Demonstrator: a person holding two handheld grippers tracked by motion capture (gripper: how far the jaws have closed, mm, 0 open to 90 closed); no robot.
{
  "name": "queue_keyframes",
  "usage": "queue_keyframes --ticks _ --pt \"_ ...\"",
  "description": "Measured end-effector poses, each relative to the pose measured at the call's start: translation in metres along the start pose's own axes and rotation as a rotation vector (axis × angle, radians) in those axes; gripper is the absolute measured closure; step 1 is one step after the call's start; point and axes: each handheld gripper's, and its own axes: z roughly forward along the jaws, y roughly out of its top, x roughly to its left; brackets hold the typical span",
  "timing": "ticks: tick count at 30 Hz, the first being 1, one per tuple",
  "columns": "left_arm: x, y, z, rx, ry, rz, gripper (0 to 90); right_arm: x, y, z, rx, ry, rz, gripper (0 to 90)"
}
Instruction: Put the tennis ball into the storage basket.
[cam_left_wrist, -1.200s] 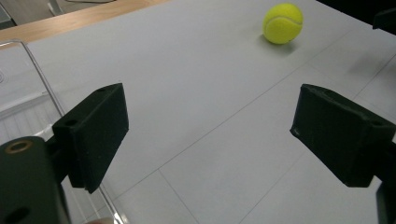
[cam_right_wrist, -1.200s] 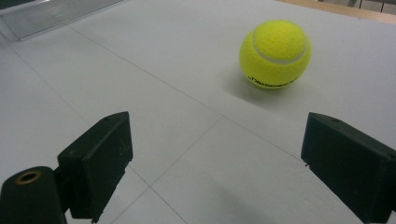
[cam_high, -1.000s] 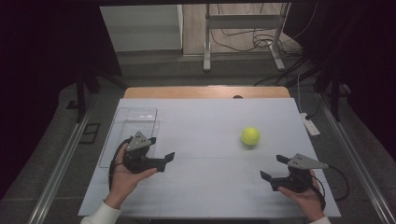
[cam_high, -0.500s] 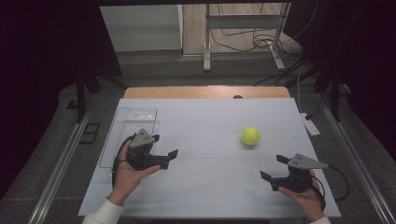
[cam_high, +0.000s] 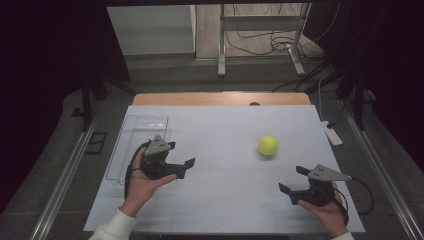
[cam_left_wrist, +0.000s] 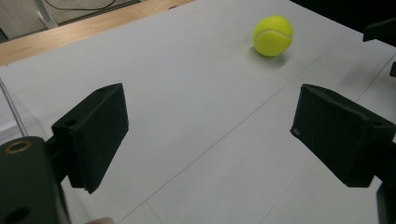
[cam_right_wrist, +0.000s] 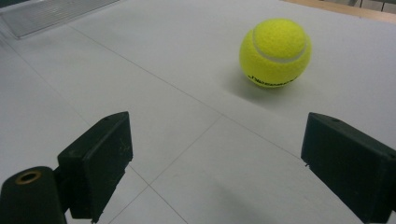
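A yellow tennis ball (cam_high: 268, 145) sits alone on a white table (cam_high: 225, 200), right of centre in the high view, with a person's two hand-held grippers flanking it from the lower part of the frame. The left gripper (cam_high: 182, 160), at lower left of centre, is held in the person's left hand (cam_high: 142, 182), a white sleeve (cam_high: 115, 227) showing at the bottom edge; its jaws stand wide apart and hold nothing, pointing rightward toward the ball. Just behind that gripper, at the left side of the table, lies a clear plastic tray (cam_high: 131, 135), apparently with nothing in it. The right gripper (cam_high: 294, 181), at lower right, rests in the person's right hand (cam_high: 327, 212) with a black cable (cam_high: 367, 197) looping off toward the table's right edge; its jaws too are spread and hold nothing. A small white device (cam_high: 333, 135) lies at the right edge of the table.

In the left gripper view the ball (cam_left_wrist: 273, 35) appears at upper right, well apart from the two black jaws. In the right gripper view the ball (cam_right_wrist: 275, 52) lies near, ahead of the jaws and toward the right one, touching neither, with black lettering on its lower face.
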Motion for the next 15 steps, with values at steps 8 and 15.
queue_keyframes --ticks 8,15 --pt "-0.003 0.005 0.007 0.003 -0.014 0.007 11.9 0.0 0.0 0.0 0.001 -0.001 0.003 9.4" --pt "-0.005 0.009 0.013 0.007 -0.025 0.012 11.8 0.0 -0.001 0.0 0.005 -0.004 0.004 9.4"
